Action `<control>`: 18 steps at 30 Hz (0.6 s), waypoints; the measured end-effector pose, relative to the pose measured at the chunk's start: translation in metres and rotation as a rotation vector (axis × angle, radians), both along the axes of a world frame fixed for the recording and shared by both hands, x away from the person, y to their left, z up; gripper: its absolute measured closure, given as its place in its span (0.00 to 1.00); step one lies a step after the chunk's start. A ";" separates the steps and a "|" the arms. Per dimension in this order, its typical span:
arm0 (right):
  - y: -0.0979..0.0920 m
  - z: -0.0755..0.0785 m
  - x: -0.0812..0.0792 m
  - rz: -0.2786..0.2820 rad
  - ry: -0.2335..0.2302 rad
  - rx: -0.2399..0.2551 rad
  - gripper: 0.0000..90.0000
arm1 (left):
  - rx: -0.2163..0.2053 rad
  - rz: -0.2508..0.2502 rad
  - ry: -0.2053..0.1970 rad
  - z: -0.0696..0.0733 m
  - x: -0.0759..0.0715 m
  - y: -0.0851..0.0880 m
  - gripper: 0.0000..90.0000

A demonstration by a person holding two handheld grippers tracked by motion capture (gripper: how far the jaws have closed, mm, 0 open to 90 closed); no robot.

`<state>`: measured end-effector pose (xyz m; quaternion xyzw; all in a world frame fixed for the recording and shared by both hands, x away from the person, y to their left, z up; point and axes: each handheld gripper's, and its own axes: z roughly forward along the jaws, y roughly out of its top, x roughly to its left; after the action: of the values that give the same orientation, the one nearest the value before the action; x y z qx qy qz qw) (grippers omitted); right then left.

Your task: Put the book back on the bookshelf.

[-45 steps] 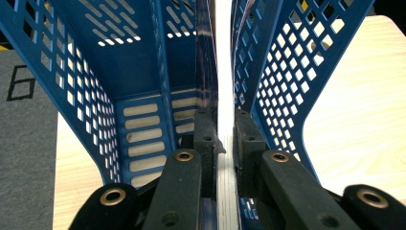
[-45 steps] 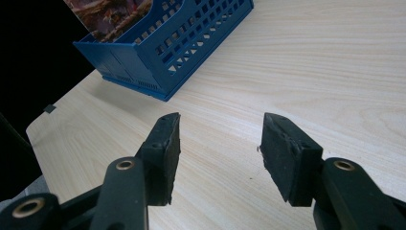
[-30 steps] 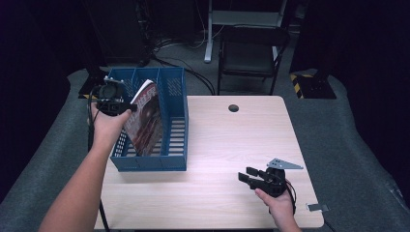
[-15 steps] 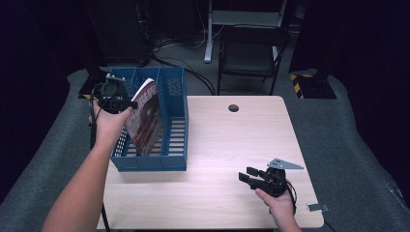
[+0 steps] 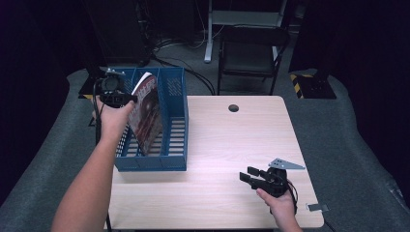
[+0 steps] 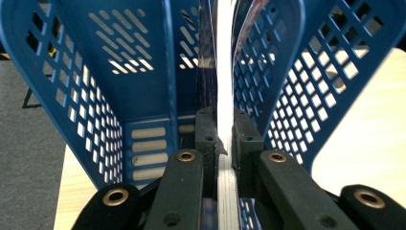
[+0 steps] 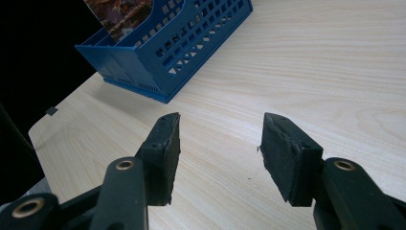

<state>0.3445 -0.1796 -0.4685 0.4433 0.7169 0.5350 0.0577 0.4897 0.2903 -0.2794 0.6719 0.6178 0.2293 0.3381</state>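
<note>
1. One thin glossy magazine with a reddish-brown cover (image 5: 146, 113) is pinched at its edge by the left gripper (image 5: 116, 96), tilted inside one blue perforated plastic file rack (image 5: 169, 145); which compartment cannot be told.
2. One pale wooden table (image 5: 227, 145) is seen beneath the rack.
3. The right gripper (image 7: 218, 143) is held spread, with nothing between its two jaws, well apart from the rack.

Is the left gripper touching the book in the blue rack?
Touching. In the left gripper view, both fingers of the left gripper press on the book edge.
</note>
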 end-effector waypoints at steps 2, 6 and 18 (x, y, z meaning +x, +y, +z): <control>0.000 0.000 0.000 0.001 -0.001 -0.001 0.53 | -0.002 0.015 -0.008 -0.001 0.002 0.000 0.93; -0.001 0.000 0.000 0.002 0.002 0.006 0.53 | -0.009 0.047 -0.020 -0.003 0.005 0.002 0.93; -0.003 0.000 0.001 0.001 0.005 0.018 0.53 | -0.019 0.083 -0.020 -0.008 0.015 0.003 0.93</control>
<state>0.3451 -0.1824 -0.4681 0.4448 0.7124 0.5404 0.0519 0.5043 0.2933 -0.2878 0.6402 0.6437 0.2440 0.3410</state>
